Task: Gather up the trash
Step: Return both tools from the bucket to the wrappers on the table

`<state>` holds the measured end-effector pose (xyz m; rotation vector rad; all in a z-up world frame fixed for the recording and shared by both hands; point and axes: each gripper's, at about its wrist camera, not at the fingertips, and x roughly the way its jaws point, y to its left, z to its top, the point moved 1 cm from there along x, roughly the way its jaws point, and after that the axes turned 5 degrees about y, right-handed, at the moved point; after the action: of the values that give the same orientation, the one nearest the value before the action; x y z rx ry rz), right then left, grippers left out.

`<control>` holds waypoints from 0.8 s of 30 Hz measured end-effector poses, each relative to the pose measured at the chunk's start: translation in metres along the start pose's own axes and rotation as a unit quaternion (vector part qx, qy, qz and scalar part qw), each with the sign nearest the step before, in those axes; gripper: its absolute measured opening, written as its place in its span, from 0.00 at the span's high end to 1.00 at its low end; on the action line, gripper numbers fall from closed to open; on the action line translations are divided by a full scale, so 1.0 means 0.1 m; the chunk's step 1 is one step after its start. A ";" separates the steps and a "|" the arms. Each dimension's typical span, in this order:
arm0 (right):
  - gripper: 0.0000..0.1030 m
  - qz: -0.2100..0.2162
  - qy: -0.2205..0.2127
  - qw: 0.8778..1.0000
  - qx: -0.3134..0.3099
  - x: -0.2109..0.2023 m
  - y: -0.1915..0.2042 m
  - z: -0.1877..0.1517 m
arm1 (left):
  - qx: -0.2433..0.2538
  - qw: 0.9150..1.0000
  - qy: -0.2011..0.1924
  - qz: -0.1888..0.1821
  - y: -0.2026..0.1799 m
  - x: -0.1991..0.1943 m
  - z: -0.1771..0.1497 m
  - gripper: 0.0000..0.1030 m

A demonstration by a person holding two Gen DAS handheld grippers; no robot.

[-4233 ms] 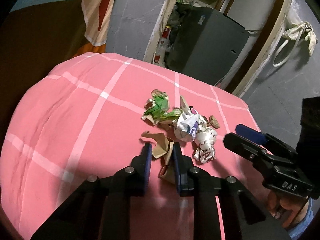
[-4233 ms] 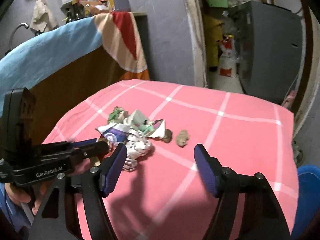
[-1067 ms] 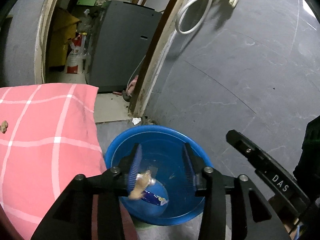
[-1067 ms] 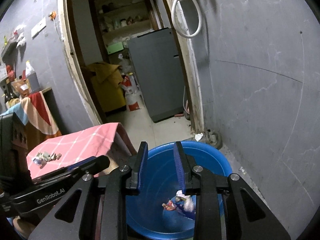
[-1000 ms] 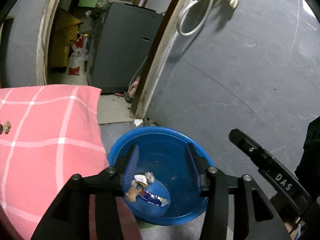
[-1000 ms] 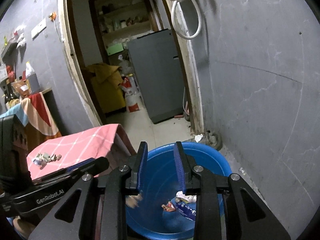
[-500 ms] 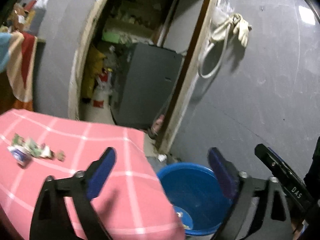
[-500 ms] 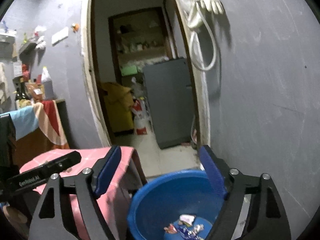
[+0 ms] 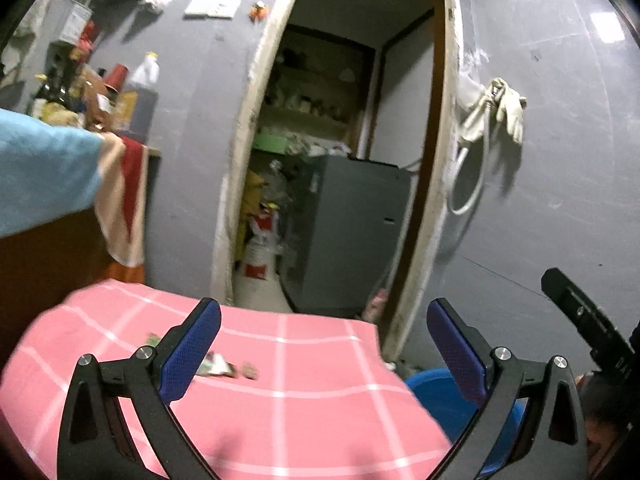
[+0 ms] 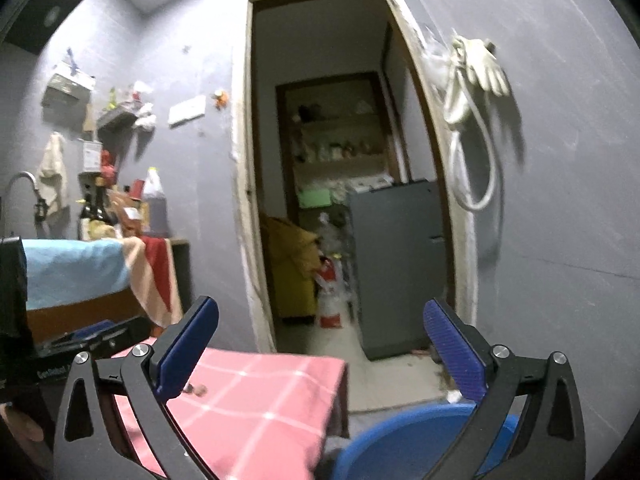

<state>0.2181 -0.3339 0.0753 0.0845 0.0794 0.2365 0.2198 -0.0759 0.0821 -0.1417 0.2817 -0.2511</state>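
trash on pink cloth | blue basin beside | right jaws opening, left spread, empty

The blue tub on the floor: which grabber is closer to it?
Right, probably. The right gripper hangs open almost over the blue tub; the left gripper, open too, sits over the pink cloth with the tub beside it.

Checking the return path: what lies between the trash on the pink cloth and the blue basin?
Only bare pink cloth from trash to basin, left wrist view.
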 end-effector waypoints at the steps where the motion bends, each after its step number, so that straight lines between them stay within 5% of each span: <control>1: 0.00 0.005 -0.004 1.000 -0.001 0.01 0.04 0.01 | 0.001 1.000 -0.005 0.006 0.05 -0.03 -0.01 0.02; 10: 0.00 0.046 -0.026 0.999 -0.009 0.23 0.48 0.01 | 0.000 0.998 -0.035 0.060 0.52 -0.22 0.05 0.02; 24: 0.00 0.076 0.026 0.996 -0.037 0.75 0.85 -0.18 | -0.032 0.993 -0.012 0.116 1.26 -0.20 -0.05 0.02</control>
<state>0.2691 -0.2324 0.0601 0.0116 0.1153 0.3935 0.2281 0.0495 0.0608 -0.1730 0.2795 -0.0107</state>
